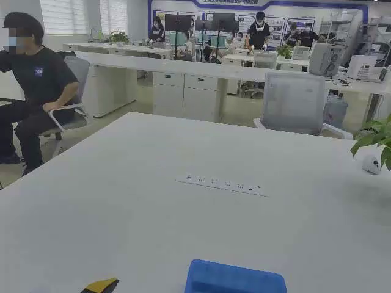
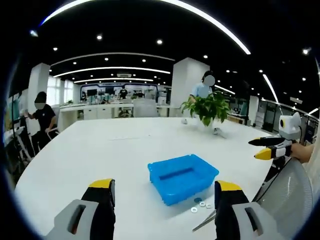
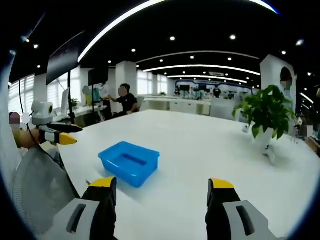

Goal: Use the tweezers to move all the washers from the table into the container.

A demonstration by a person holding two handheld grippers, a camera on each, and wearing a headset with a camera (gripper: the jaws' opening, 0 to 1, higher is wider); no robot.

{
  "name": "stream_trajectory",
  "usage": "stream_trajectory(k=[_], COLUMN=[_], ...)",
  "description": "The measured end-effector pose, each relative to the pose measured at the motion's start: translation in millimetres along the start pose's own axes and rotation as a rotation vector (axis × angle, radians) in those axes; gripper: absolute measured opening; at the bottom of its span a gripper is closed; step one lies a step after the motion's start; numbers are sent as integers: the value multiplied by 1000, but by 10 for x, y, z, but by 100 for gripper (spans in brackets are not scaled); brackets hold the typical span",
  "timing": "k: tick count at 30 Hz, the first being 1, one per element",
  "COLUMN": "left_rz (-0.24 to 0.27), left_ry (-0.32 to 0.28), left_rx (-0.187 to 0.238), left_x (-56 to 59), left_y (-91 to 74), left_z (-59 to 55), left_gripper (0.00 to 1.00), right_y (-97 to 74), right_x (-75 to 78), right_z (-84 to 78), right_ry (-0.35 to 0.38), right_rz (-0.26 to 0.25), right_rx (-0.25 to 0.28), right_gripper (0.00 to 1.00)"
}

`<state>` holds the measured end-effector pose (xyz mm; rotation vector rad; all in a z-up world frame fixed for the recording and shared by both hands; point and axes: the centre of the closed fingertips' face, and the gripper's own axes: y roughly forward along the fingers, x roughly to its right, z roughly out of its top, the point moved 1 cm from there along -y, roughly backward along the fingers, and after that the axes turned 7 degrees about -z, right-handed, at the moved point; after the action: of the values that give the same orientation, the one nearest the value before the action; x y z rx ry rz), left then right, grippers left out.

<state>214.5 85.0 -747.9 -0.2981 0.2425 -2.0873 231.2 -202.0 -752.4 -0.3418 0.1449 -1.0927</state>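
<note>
Left hand-held gripper [image 2: 165, 186] spread, empty; right hand-held gripper [image 3: 162, 183] likewise. Tweezers [image 2: 204, 223] flat on tabletop [image 2: 100, 150], near washers [image 2: 201, 204], just beside blue container [image 2: 182, 176]. Step: grab tweezers. Approach low, pinch mid-shank, avoid scattering washers.

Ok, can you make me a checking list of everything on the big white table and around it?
Surface: white table with a socket strip set into it.
Job's things: blue container looks empty; a few washers lie on the table beside it; thin metal tweezers lie near them.
Clutter: potted plant on the table.
Grippers: left gripper and right gripper, tongs wide apart, holding nothing.
Cables: nothing seen.
Surroundings: open office, a seated person, office chairs, other desks.
</note>
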Motion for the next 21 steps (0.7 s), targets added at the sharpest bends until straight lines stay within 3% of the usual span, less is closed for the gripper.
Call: stream_trajectory(k=[21], left_rz=[0], left_ry=[6], left_rx=[-2], left_x=[-1], left_y=[-12], left_z=[0], left_gripper=[80], right_y=[-4], right_x=[-29], right_z=[1], right_ry=[-7], right_rz=[4], right_rx=[-8], right_gripper=[72])
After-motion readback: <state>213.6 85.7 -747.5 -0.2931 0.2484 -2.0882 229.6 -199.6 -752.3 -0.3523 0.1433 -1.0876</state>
